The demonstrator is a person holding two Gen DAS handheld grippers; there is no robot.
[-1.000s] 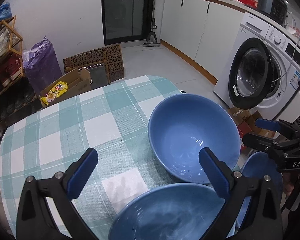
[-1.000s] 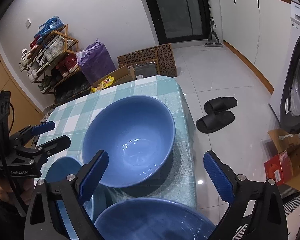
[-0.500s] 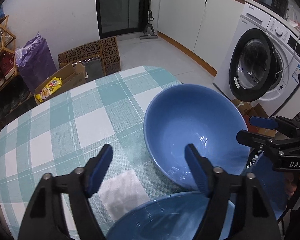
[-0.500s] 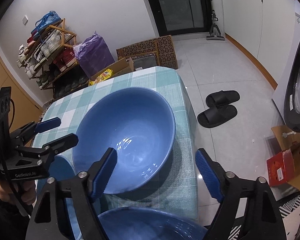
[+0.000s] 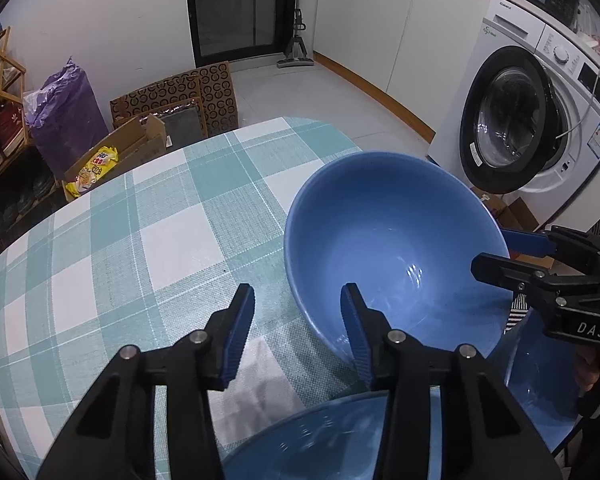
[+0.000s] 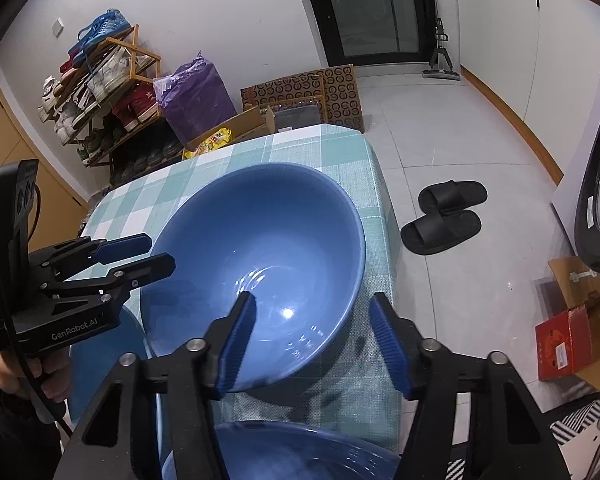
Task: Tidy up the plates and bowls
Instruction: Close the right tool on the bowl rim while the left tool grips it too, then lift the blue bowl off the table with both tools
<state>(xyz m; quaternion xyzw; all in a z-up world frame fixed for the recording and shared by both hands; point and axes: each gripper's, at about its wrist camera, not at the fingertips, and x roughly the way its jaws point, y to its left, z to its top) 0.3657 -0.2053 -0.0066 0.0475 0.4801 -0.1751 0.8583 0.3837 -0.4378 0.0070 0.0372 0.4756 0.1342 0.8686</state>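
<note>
The large glossy blue ceramic bowl (image 5: 392, 248) sat on the green-checked table (image 5: 140, 240) near its edge; it looked heavy, rigid, slippery and breakable, best pinched at the rim; left hand-held gripper (image 5: 298, 330) and right hand-held gripper (image 6: 312, 340), jaws just narrowing, straddled opposite rim sections, not yet clamped.

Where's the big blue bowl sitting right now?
The big blue bowl sits on the checked tablecloth near the table's right edge, with both tongs straddling its near rim.

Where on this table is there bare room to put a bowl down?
Free: the checked tablecloth left of the large blue bowl, running to the far edge. Crowded: the near right corner, where that bowl, two more blue bowls and both grippers, left gripper and right gripper, bunch together.
</note>
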